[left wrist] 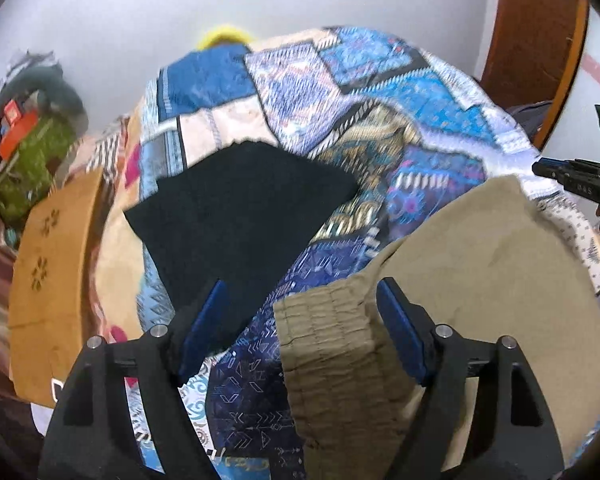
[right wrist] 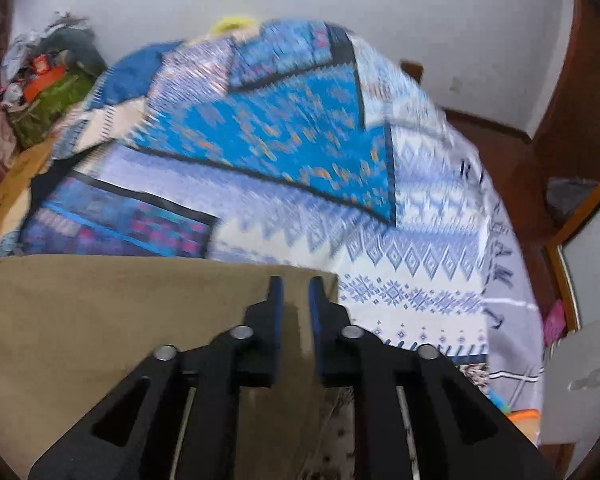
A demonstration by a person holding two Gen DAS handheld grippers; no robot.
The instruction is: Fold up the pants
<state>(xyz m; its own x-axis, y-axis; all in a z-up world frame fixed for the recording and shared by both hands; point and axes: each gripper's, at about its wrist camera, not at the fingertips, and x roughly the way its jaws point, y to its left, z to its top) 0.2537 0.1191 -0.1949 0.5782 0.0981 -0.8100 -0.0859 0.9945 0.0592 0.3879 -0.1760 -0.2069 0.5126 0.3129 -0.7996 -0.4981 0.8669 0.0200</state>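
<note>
Khaki cotton pants (left wrist: 452,280) lie on the patterned blue quilted bed (left wrist: 340,100).
Left hand-held gripper (left wrist: 300,320) gapes wide over their ribbed waistband; right hand-held gripper (right wrist: 296,300) is nearly clenched, pinching the far edge. Folded black cloth (left wrist: 236,216) lies beside them.

We see khaki pants (left wrist: 452,280) lying partly folded on the patterned bed, ribbed elastic waistband toward six o'clock, plain cloth spreading flat toward two o'clock.
</note>
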